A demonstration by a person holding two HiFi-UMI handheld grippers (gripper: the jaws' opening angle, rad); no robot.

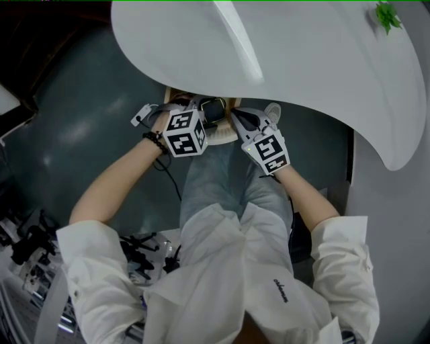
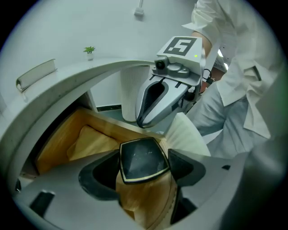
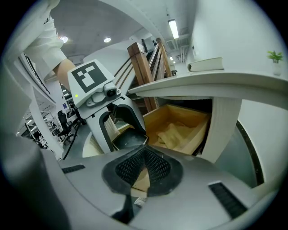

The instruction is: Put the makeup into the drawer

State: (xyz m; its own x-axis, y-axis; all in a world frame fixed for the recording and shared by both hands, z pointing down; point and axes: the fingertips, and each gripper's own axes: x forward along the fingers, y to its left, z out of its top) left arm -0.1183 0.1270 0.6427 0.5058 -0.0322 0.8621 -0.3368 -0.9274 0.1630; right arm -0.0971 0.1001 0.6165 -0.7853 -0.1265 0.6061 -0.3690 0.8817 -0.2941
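Note:
A black makeup compact [image 2: 141, 157] with a gold rim sits between the wide jaws of my left gripper [image 2: 143, 162], which is shut on it. In the head view the compact [image 1: 213, 109] hangs over the open wooden drawer [image 1: 176, 94] under the table edge. A yellow cloth [image 2: 92, 137] lies inside the drawer [image 2: 58, 134]. My right gripper [image 3: 143, 167] is shut with its mesh pads touching and nothing between them. It hovers just right of the left gripper [image 3: 108, 117], in front of the drawer [image 3: 173, 112].
The white tabletop [image 1: 302, 60] overhangs the drawer and carries a small green plant [image 1: 388, 15] and a book [image 3: 206, 65]. A white ribbed pedestal [image 2: 132, 94] stands behind the drawer. The person's lap lies below both grippers. Dark equipment [image 1: 27, 248] clutters the floor at lower left.

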